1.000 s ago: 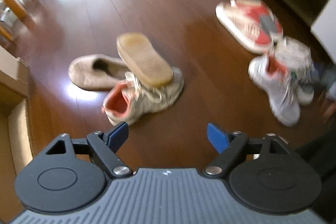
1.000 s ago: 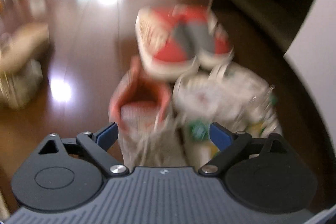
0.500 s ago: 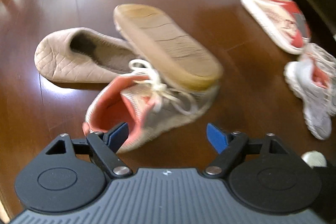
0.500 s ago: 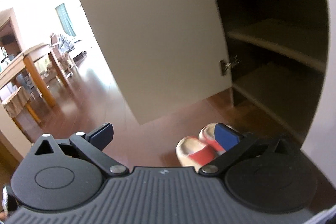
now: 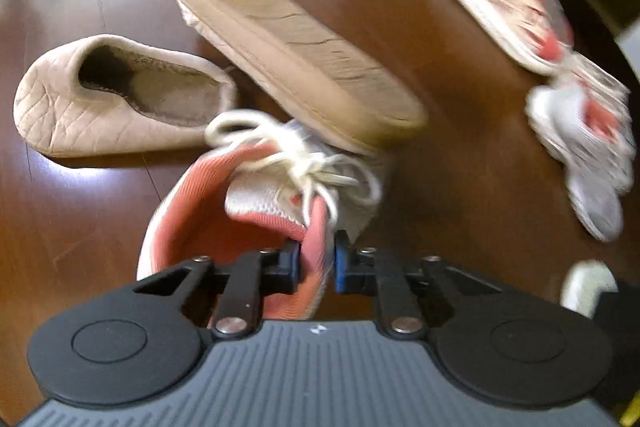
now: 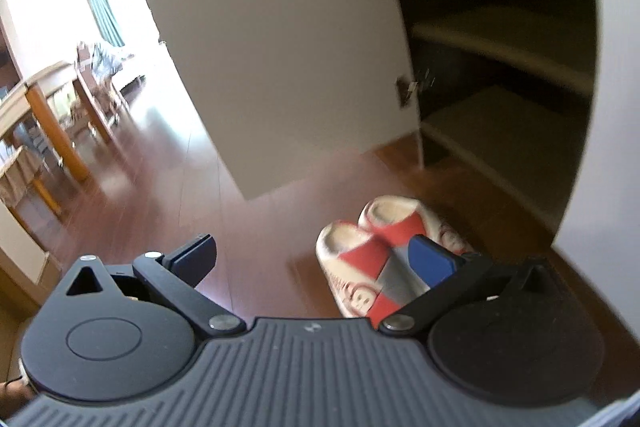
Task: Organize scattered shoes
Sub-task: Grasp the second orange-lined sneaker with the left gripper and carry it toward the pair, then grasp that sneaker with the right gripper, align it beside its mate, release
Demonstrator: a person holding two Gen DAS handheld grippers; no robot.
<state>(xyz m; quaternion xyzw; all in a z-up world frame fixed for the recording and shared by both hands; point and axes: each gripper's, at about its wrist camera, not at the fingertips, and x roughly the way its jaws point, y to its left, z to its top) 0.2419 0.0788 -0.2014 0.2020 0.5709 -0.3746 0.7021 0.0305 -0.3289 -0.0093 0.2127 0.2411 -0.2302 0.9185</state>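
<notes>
My left gripper (image 5: 316,261) is shut on the pink collar of a white sneaker with pink lining (image 5: 272,195) on the wood floor. An overturned beige slipper (image 5: 296,63) rests sole-up on the sneaker's toe, and its mate (image 5: 116,99) lies upright to the left. A second white sneaker (image 5: 588,155) and a red and white slide (image 5: 508,11) lie at the right. My right gripper (image 6: 320,259) is open and empty, above the floor, with a pair of red and white slides (image 6: 376,259) just beyond its right finger.
An open shoe cabinet with dark shelves (image 6: 500,99) stands at the right, its white door (image 6: 280,47) swung out over the floor. A wooden table and chairs (image 6: 52,119) stand far left. A white object (image 5: 588,287) shows at the left wrist view's lower right.
My left gripper moved down onto the pink-lined sneaker and closed on its collar. My right gripper stayed open; its view shifted slightly, showing more of the slides.
</notes>
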